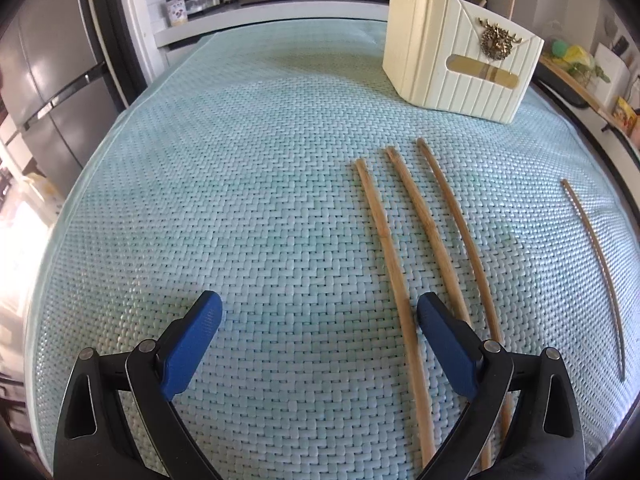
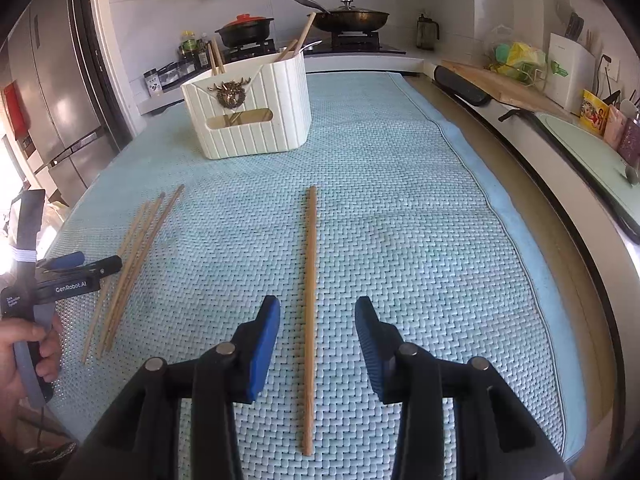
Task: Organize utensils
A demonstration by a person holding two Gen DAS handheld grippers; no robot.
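Three wooden chopsticks [image 1: 424, 232] lie side by side on the light blue woven mat [image 1: 240, 200]; they also show in the right wrist view [image 2: 132, 264]. A single chopstick [image 2: 310, 300] lies apart, seen at the right of the left wrist view [image 1: 596, 264]. A cream utensil holder [image 1: 460, 56] stands at the back, with several chopsticks in it [image 2: 248, 108]. My left gripper [image 1: 320, 312] is open and empty, its right finger over the three chopsticks. My right gripper [image 2: 318, 316] is open, straddling the single chopstick.
A stove with a black pot [image 2: 244, 30] and a lidded wok [image 2: 352, 16] stands behind the mat. A fridge [image 2: 52, 92] is at the left. A counter with a cutting board [image 2: 492, 84] and bags runs along the right edge.
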